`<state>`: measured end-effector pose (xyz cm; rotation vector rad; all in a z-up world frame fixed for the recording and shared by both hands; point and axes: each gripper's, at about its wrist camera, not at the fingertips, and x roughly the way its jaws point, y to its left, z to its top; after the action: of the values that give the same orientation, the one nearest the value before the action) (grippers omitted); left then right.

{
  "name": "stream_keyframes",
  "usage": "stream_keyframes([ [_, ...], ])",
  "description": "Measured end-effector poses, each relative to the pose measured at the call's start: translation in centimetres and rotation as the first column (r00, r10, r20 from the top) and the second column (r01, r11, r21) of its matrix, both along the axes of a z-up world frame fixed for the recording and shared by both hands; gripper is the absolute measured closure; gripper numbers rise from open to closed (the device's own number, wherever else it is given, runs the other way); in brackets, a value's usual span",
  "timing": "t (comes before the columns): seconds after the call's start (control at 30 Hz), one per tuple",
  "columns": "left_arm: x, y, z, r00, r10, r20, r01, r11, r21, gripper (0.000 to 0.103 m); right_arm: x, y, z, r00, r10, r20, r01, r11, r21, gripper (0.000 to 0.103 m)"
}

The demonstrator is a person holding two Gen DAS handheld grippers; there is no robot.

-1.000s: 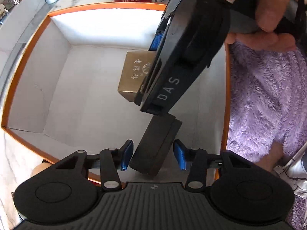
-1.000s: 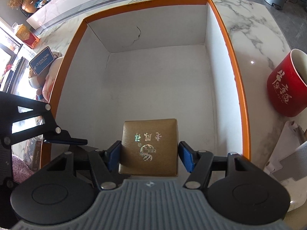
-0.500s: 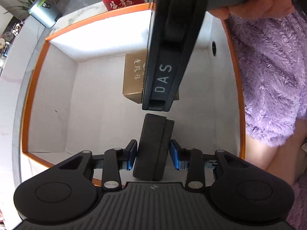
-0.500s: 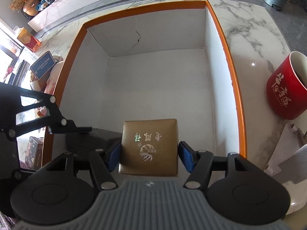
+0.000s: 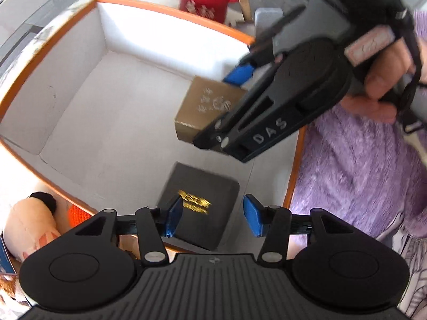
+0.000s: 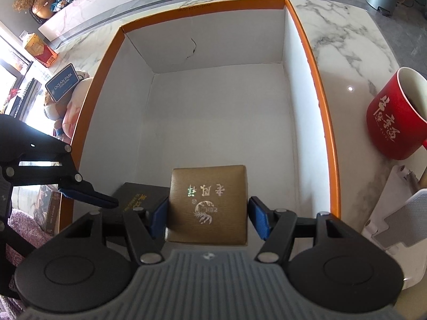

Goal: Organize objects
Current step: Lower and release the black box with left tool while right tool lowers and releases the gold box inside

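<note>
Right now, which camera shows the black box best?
The left wrist view: the black box lies flat in the orange bin, lid and gold print visible, between the left claw pads. The right wrist view shows only a corner beside the gold box.

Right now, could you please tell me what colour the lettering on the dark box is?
Gold, on the dark box lying flat in the storage box; the left wrist view shows it best.
</note>
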<state>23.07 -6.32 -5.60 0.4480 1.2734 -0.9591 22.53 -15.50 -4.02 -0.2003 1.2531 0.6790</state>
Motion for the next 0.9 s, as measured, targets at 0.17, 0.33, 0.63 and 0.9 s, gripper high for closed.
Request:
stream_keyframes([
  [0.17, 0.5, 1.5, 2.1, 0.976, 0.185, 0.117, -0.179, 0.982, -0.06, 0.044, -0.3, 0.5, -0.4, 1.0, 0.009, 0.018, -0.008, 1.0, -0.018, 0.037],
  [0.33, -1.1, 3.3, 4.7, 0.921, 0.331, 0.206, -0.316, 0.943, -0.104, 0.044, -0.8, 1.9, -1.3, 0.997, 0.038, 0.061, -0.034, 0.997, -0.063, 0.038],
  [0.63, -0.8, 6.2, 5.1, 0.869, 0.446, 0.216, -0.421, 0.894, -0.152, 0.044, -1.7, 3.4, -2.9, 0.991, 0.131, 0.015, -0.127, 0.981, -0.148, 0.038],
  [0.9, -1.2, 7.5, 4.8, 0.87, 0.458, 0.185, -0.427, 0.885, -0.183, 0.045, -0.7, 2.8, -3.6, 0.978, 0.116, -0.174, -0.148, 0.972, -0.184, 0.037],
])
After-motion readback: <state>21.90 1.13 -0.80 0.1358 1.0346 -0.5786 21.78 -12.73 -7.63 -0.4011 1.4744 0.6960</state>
